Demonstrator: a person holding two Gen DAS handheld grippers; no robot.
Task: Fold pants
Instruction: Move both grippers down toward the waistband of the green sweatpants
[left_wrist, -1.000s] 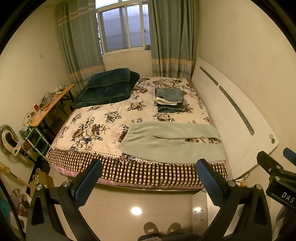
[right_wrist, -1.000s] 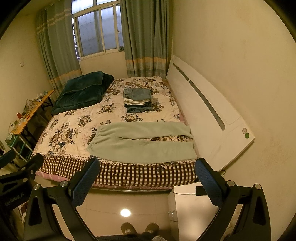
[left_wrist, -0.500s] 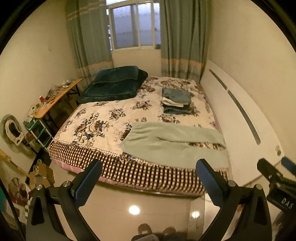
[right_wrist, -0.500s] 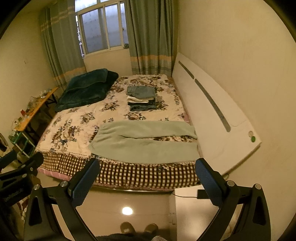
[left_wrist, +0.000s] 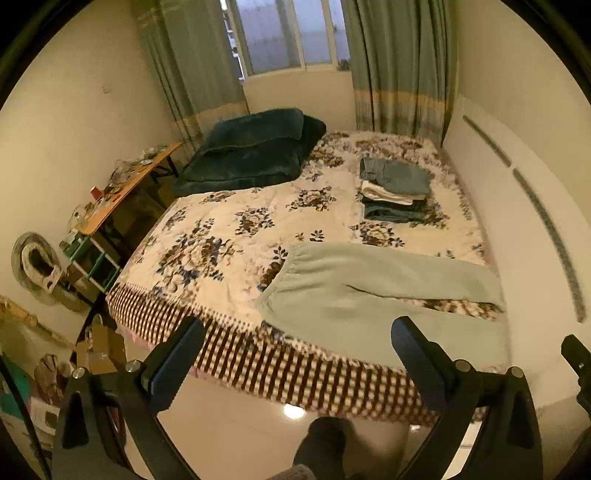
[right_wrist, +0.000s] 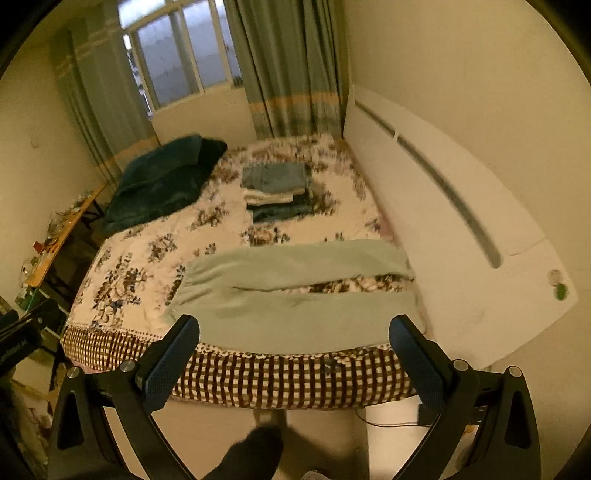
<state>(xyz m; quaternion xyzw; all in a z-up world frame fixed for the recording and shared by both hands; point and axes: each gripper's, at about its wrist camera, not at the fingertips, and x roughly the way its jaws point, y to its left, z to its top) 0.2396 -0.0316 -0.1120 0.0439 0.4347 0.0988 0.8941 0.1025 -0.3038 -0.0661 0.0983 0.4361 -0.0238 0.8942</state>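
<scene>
We hold the left gripper (left_wrist: 295, 354) with its jaws spread wide and nothing between them, hanging over the floor (left_wrist: 236, 435) short of the bed (left_wrist: 229, 236). The right gripper (right_wrist: 293, 354) is the same: jaws far apart, empty, off the bed's near edge. At the right border of the left view we see part of the right gripper, and at the left border of the right view, part of the left one.

Just ahead of both grippers the pants (left_wrist: 373, 295) lie flat on the bed's near end, touched by neither. They are pale green, waistband to the left, legs running to the right, with a strip of floral cover showing between the legs. The nearer leg lies along the bed's edge above the checked border (left_wrist: 295, 369).

Beyond the pants, toward the right, sits a pile of folded clothes (left_wrist: 395, 192), well apart from them. Beyond and to the left lies a dark green blanket (left_wrist: 247, 155). A white headboard (left_wrist: 517, 221) runs along the bed's right side. Left of the bed stands a cluttered desk (left_wrist: 122, 192). Straight ahead at the far wall, curtains (left_wrist: 399, 66) flank a window (left_wrist: 284, 33).

Below the grippers a dark sock (right_wrist: 251, 454) shows on the floor.
</scene>
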